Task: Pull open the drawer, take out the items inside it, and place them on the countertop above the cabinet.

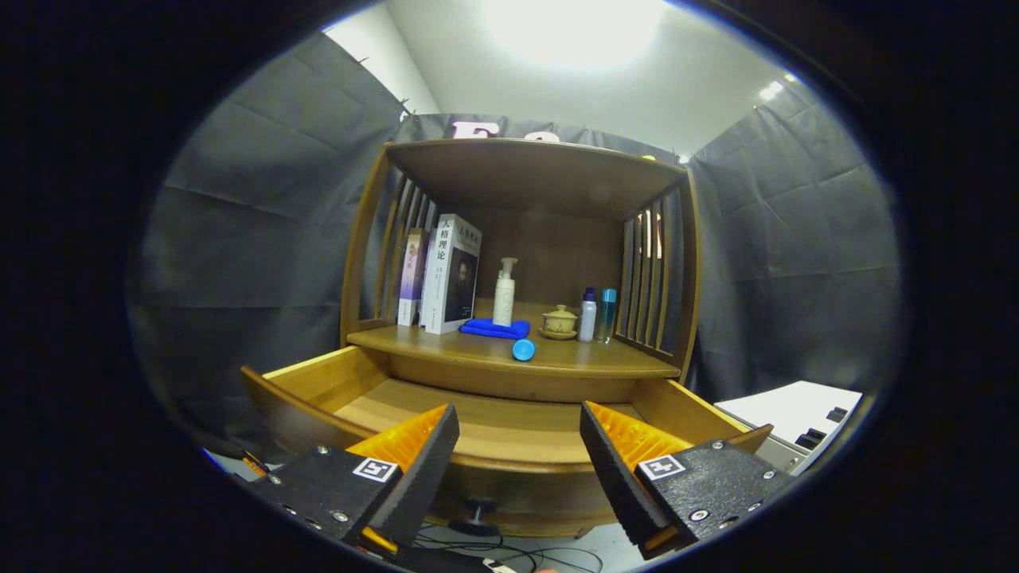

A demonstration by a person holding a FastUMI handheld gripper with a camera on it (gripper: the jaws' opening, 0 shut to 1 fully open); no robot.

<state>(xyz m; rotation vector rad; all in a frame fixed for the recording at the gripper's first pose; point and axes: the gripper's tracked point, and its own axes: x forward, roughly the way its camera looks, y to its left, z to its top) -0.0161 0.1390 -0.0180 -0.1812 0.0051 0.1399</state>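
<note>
With the drawer (509,422) open and seemingly emptied, the gripper (517,454) hangs before it, fingers apart, gripping nothing; withdrawal likely follows.

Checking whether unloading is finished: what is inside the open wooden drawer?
Only bare boards show inside the open wooden drawer; its front corners sit hidden behind the open gripper fingers.

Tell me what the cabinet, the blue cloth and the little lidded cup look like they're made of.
The cabinet looks like wood with a smooth satin varnish: grain lines show on its open drawer. The blue cloth seems a soft fabric, possibly microfibre, folded and matte. The lidded cup looks like ceramic or clay, tan with a slight sheen. The tongs are open, in front of the drawer.
</note>
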